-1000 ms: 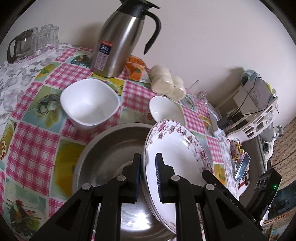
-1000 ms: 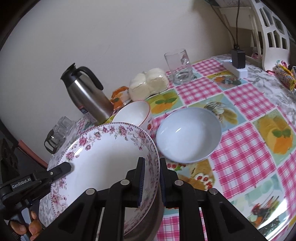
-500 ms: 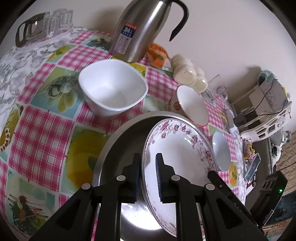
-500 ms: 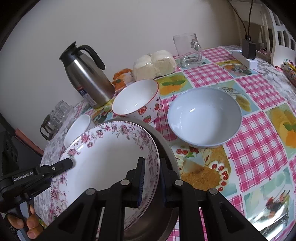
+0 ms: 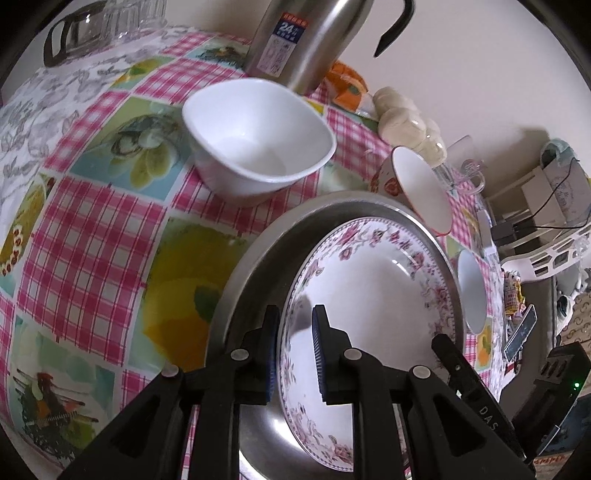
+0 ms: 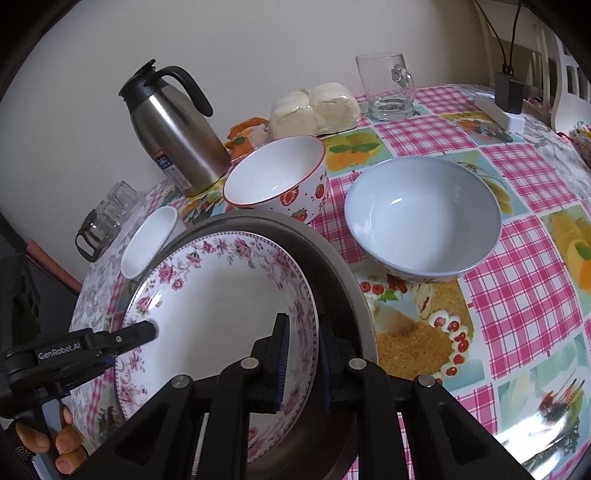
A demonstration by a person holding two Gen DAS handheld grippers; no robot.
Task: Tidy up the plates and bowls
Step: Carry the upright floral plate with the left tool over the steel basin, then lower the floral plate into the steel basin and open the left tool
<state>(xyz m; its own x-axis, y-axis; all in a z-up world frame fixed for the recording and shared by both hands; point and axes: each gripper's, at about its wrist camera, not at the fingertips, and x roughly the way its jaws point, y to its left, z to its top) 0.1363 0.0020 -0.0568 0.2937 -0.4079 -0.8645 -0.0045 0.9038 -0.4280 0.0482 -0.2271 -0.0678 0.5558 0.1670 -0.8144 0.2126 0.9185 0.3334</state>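
Note:
A white plate with a pink flower rim (image 5: 376, 295) (image 6: 221, 306) hangs tilted inside a round steel basin (image 5: 258, 266) (image 6: 343, 273). My left gripper (image 5: 294, 350) is shut on the plate's near rim. My right gripper (image 6: 303, 363) is shut on the opposite rim. Whether the plate touches the basin's bottom is hidden. Around the basin stand a white square bowl (image 5: 255, 136) (image 6: 147, 240), a strawberry-print bowl (image 5: 417, 192) (image 6: 277, 177) and a pale blue bowl (image 6: 421, 214) (image 5: 471, 291).
A steel thermos jug (image 6: 173, 136) (image 5: 306, 37) stands at the back by the wall. Wrapped white buns (image 6: 314, 109), a glass mug (image 6: 386, 86) and a white power strip (image 6: 498, 110) lie along the far edge. Glass cups (image 5: 103, 22) sit at the far left. A checked cloth covers the table.
Both grippers have come down with the plate, which now sits lower inside the steel basin. The table and bowls look closer in both views.

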